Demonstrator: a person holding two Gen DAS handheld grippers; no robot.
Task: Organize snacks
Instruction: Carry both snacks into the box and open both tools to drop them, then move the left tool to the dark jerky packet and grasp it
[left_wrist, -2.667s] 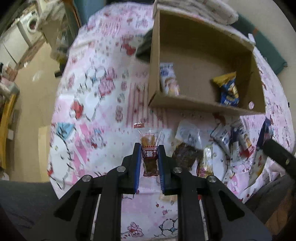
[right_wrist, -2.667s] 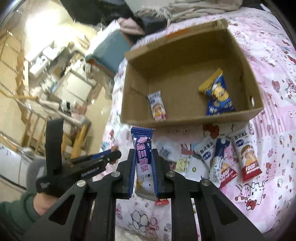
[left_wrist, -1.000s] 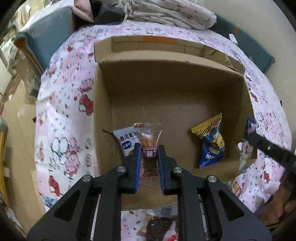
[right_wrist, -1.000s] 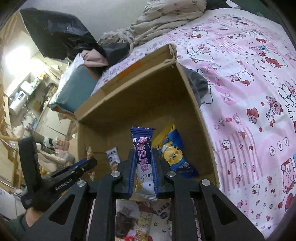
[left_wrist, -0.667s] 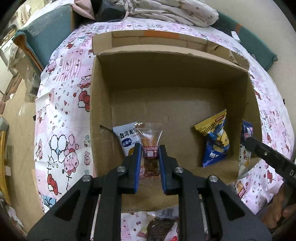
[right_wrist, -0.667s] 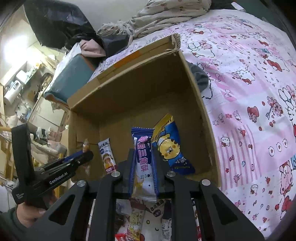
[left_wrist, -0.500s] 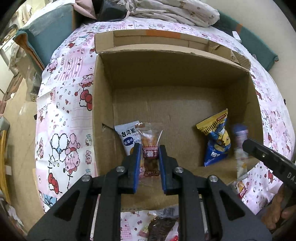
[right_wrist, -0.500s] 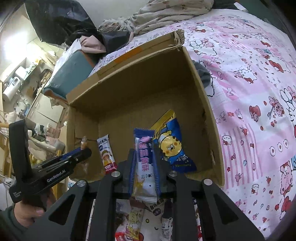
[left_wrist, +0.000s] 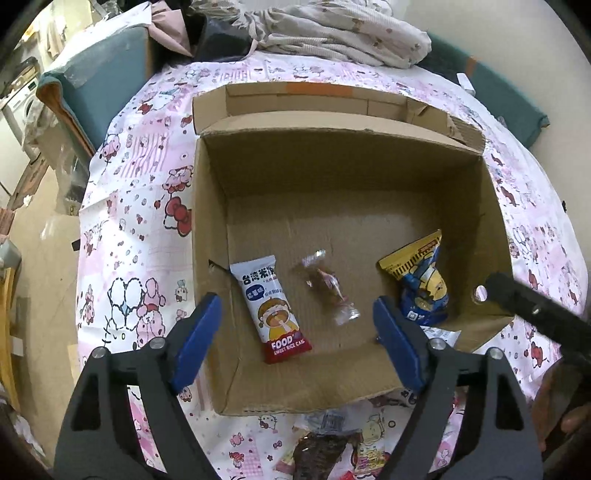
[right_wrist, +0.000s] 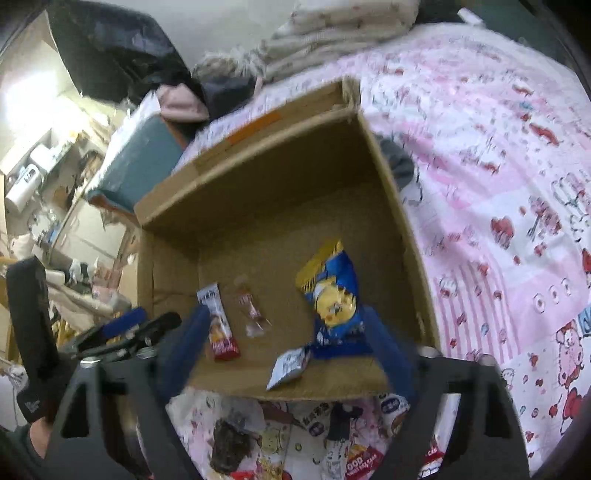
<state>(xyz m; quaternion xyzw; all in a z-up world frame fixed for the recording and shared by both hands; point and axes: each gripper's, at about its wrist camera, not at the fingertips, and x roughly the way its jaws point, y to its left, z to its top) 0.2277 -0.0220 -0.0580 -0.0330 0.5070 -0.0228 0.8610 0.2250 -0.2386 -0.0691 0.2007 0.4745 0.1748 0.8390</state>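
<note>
A: Left wrist view? 
B: Left tongs (left_wrist: 295, 325) spread wide, holding nothing; small clear-wrapped brown snack (left_wrist: 328, 291) lies on open brown cardboard box (left_wrist: 343, 173) floor, beside white rice-cake packet (left_wrist: 275, 310). 
A: Right wrist? 
B: Right tongs (right_wrist: 286, 341) wide apart, empty; blue-white bar wrapper (right_wrist: 290, 365) inside the box by its near wall.

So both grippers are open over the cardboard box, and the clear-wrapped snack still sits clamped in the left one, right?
Not quite. The left gripper is open and empty; the clear-wrapped snack lies on the cardboard box floor, as the left wrist view shows. The right gripper is open too.
</note>
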